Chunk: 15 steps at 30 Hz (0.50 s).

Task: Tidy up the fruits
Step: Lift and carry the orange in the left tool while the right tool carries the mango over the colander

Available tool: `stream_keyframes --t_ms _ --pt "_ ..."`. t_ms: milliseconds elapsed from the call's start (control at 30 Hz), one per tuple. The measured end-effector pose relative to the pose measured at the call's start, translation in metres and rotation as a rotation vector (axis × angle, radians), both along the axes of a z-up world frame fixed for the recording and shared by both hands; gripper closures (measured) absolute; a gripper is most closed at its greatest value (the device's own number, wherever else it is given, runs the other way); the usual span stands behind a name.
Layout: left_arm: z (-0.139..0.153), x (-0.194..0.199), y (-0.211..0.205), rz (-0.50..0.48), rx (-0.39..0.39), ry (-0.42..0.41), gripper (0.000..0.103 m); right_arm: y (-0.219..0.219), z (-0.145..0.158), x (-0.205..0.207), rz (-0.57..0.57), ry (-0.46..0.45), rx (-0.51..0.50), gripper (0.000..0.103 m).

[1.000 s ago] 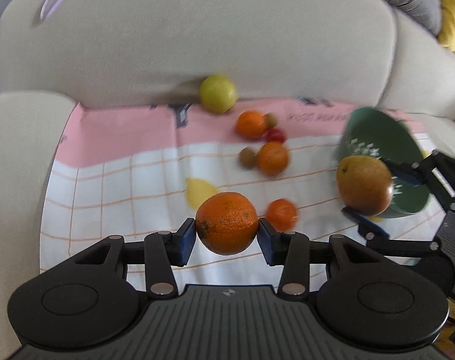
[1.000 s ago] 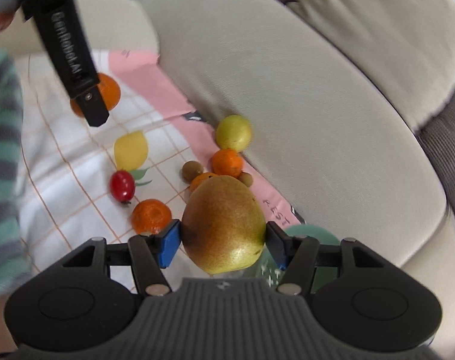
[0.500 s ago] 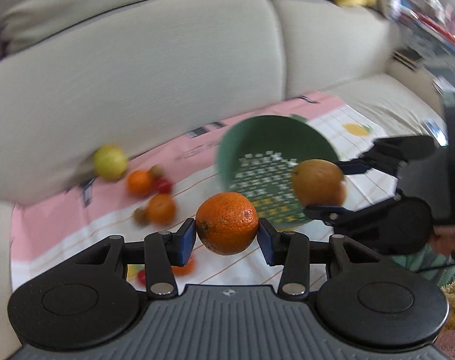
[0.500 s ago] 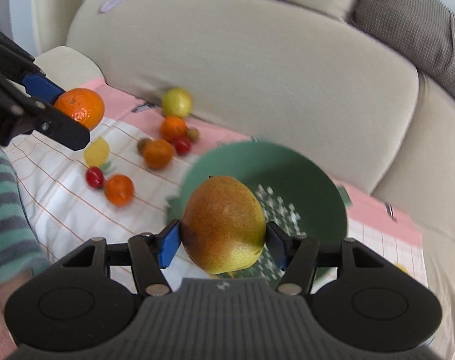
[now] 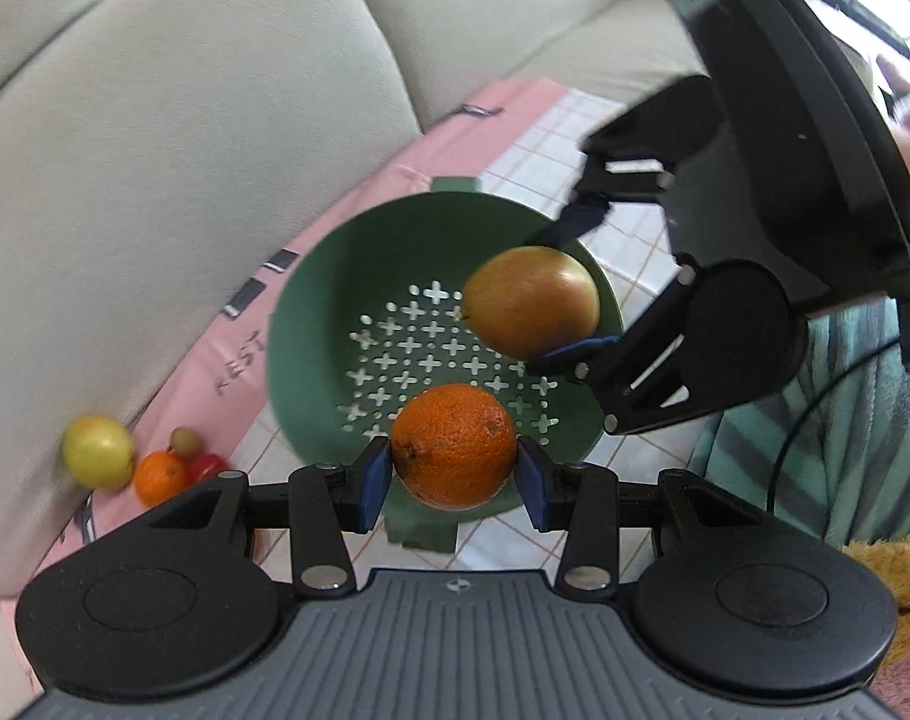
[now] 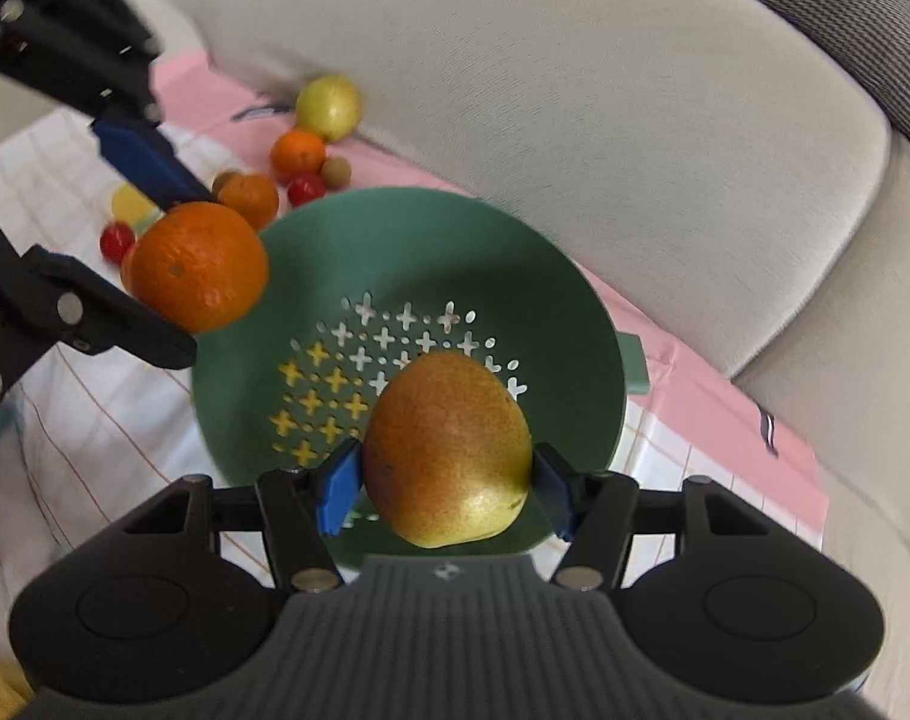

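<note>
Left gripper jaws grasp an orange; right gripper jaws grasp a pear. Both hover over the empty colander. Lower each fruit close to the colander's floor before releasing, one at a time.

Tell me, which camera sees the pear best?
The right wrist view: the pear sits close and large between the right gripper pads, skin speckles showing. The left wrist view shows it smaller and farther off, over the green colander, partly hidden by a pad.

One colander, one pear, four oranges, two tomatoes.
</note>
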<state>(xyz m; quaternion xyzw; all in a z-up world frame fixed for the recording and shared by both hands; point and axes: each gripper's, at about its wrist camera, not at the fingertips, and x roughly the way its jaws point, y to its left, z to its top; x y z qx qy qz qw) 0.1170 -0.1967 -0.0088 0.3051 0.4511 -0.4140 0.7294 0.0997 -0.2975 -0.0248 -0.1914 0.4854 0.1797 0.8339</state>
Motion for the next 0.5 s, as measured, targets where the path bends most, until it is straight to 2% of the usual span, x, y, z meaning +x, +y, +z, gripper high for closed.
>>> stream_keyframes --t_ms 267,500 --pt "-0.028 0.013 -0.02 -0.092 0.083 0.05 0.053 0.0 -0.029 0.02 0.133 0.089 -0.05 0.045" --pt "-0.046 0.026 -0.031 -0.117 0.14 0.112 0.053 0.005 -0.046 0.033 0.175 0.155 -0.014 0.044"
